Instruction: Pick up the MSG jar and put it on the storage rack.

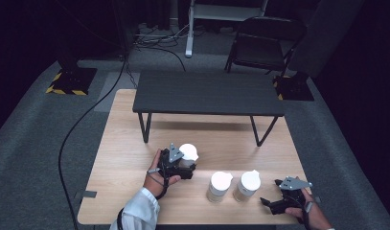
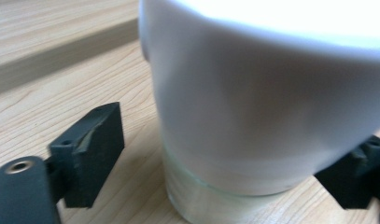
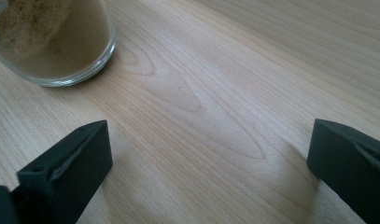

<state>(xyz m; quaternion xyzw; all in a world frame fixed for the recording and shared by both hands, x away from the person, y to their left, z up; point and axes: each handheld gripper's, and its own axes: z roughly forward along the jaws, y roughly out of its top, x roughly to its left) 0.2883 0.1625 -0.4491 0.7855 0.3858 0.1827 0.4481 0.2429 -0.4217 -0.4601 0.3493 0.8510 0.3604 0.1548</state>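
Observation:
A glass jar with a white lid (image 1: 188, 153) stands on the wooden table (image 1: 125, 158), left of centre. My left gripper (image 1: 187, 167) reaches around it from the near side. In the left gripper view the jar (image 2: 253, 116) sits between the jaws of the left gripper (image 2: 229, 163); the left pad (image 2: 92, 149) stands a little clear of the glass, and the right one is partly behind the lid. My right gripper (image 1: 270, 191) rests at the table's near right corner, open and holding nothing (image 3: 208, 154).
Two more white-lidded jars (image 1: 219, 186) (image 1: 247, 185) stand side by side between the grippers; the base of one with brown powder (image 3: 52, 42) is ahead of the right gripper. A low dark bench (image 1: 207, 93) stands across the table's far half. A chair (image 1: 259, 45) is behind.

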